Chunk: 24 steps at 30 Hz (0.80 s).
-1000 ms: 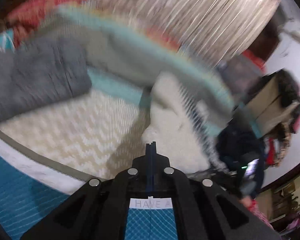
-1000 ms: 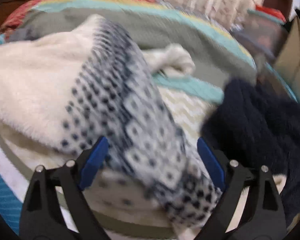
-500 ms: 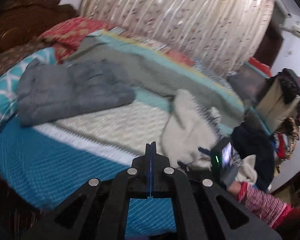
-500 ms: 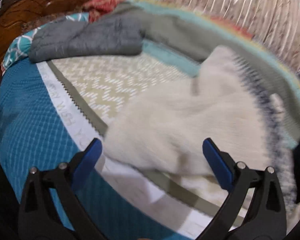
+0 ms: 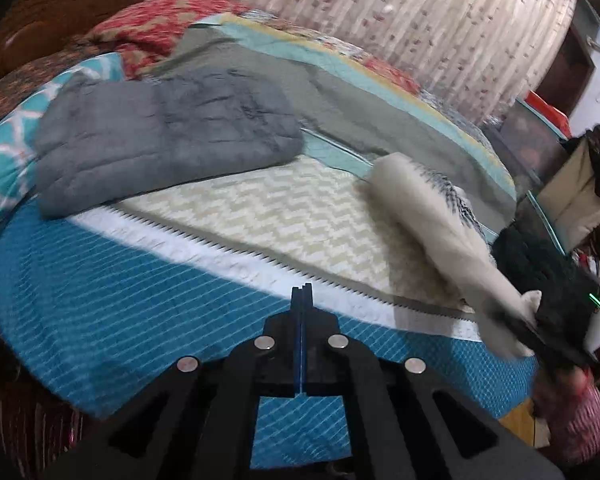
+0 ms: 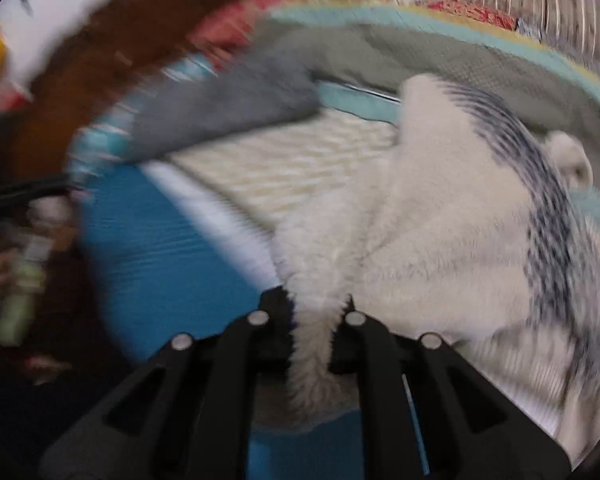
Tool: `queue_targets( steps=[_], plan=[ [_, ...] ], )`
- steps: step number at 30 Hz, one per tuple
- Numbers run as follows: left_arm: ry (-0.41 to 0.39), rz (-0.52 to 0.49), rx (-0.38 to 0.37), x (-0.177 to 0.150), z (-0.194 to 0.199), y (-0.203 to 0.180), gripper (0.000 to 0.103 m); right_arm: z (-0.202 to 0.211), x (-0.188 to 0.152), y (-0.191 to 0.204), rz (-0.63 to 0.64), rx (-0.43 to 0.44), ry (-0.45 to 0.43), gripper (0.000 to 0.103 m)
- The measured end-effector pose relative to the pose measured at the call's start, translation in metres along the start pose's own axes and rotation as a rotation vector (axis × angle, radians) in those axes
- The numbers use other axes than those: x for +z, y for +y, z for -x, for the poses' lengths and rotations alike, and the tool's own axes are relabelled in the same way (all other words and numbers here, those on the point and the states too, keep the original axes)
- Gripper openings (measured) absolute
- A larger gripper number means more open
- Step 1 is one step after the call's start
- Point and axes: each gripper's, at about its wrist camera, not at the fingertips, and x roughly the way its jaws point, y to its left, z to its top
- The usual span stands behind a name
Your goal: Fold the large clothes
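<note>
In front of me a bed point(image 5: 140, 280) fills the room, spread with a blue, white and cream patterned cover. A dark carved wooden headboard point(image 5: 60, 4) stands at its left end. Behind the bed hangs a pale curtain point(image 5: 420, 20) with small leaf prints. A white wall point(image 5: 596, 92) shows at the far right.

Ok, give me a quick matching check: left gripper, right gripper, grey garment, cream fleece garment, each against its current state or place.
Things:
1. left gripper
2. right gripper
3. grey garment
4. cream fleece garment

States:
A. folded, lying near the pillows
B. shut on nothing
C. pinched at one edge, spread on the bed
D. shut on fleece

Pairs: 1-B, 2-D, 3-A, 4-C
</note>
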Motion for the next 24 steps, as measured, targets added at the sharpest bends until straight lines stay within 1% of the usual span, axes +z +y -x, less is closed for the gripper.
queue_targets(
  steps=[1,2,3,4,5,6,7,8,9,10,11,12,13,14,15,16,17,18,19,20,21,22,23,24],
  plan=[
    [0.007,-0.015,-0.021,0.004,-0.009,-0.008,0.026,0.019,-0.019,0.007,0.000,0.087,-0.003,0.008],
    [0.017,-0.035,-0.051,0.009,-0.021,-0.021,0.026,0.040,-0.039,0.009,-0.013,0.144,-0.007,0.009],
    [0.028,-0.053,-0.071,0.013,-0.034,-0.032,0.026,0.057,-0.059,0.009,-0.045,0.164,-0.015,0.009],
    [0.039,-0.072,-0.086,0.016,-0.047,-0.043,0.026,0.073,-0.083,0.004,-0.106,0.135,-0.030,0.010],
    [0.058,-0.102,-0.091,0.020,-0.065,-0.058,0.026,0.082,-0.104,-0.004,-0.173,0.055,-0.038,0.020],
    [0.076,-0.128,-0.086,0.025,-0.082,-0.069,0.026,0.093,-0.129,-0.016,-0.266,-0.060,-0.050,0.027],
    [0.091,-0.144,-0.079,0.027,-0.094,-0.077,0.026,0.100,-0.144,-0.024,-0.323,-0.110,-0.060,0.043],
    [0.111,-0.167,-0.073,0.030,-0.109,-0.087,0.026,0.108,-0.160,-0.032,-0.390,-0.153,-0.086,0.061],
    [0.142,-0.197,-0.071,0.031,-0.125,-0.097,0.026,0.120,-0.177,-0.041,-0.459,-0.203,-0.134,0.067],
    [0.174,-0.218,-0.072,0.032,-0.138,-0.105,0.026,0.128,-0.184,-0.046,-0.488,-0.232,-0.161,0.073],
    [0.194,-0.230,-0.079,0.029,-0.146,-0.110,0.026,0.137,-0.189,-0.052,-0.519,-0.267,-0.190,0.076],
    [0.216,-0.244,-0.093,0.025,-0.154,-0.116,0.026,0.145,-0.191,-0.057,-0.537,-0.281,-0.216,0.077],
    [0.239,-0.268,-0.094,0.021,-0.164,-0.121,0.027,0.145,-0.184,-0.064,-0.546,-0.294,-0.231,0.079],
    [0.255,-0.285,-0.076,0.016,-0.173,-0.125,0.027,0.147,-0.176,-0.072,-0.555,-0.327,-0.250,0.083],
    [0.277,-0.285,-0.064,0.011,-0.181,-0.125,0.027,0.146,-0.168,-0.079,-0.557,-0.364,-0.260,0.085],
    [0.313,-0.271,-0.061,0.005,-0.192,-0.124,0.027,0.144,-0.157,-0.085,-0.555,-0.383,-0.261,0.087],
    [0.378,-0.238,-0.071,-0.006,-0.206,-0.123,0.027,0.143,-0.150,-0.098,-0.553,-0.394,-0.259,0.087],
    [0.427,-0.211,-0.103,-0.017,-0.213,-0.122,0.027,0.130,-0.134,-0.111,-0.555,-0.395,-0.251,0.087],
    [0.441,-0.198,-0.141,-0.025,-0.214,-0.122,0.026,0.119,-0.121,-0.121,-0.553,-0.393,-0.244,0.087],
    [0.420,-0.200,-0.191,-0.035,-0.206,-0.127,0.026,0.102,-0.104,-0.128,-0.544,-0.397,-0.236,0.087],
    [0.408,-0.230,-0.230,-0.044,-0.196,-0.135,0.026,0.087,-0.078,-0.135,-0.515,-0.400,-0.227,0.087],
    [0.410,-0.273,-0.273,-0.053,-0.186,-0.145,0.026,0.076,-0.060,-0.140,-0.493,-0.402,-0.228,0.087],
    [0.404,-0.334,-0.312,-0.067,-0.170,-0.157,0.026,0.064,-0.037,-0.144,-0.473,-0.402,-0.236,0.087],
    [0.396,-0.387,-0.333,-0.077,-0.158,-0.167,0.026,0.051,-0.009,-0.144,-0.443,-0.395,-0.242,0.087]
  ],
)
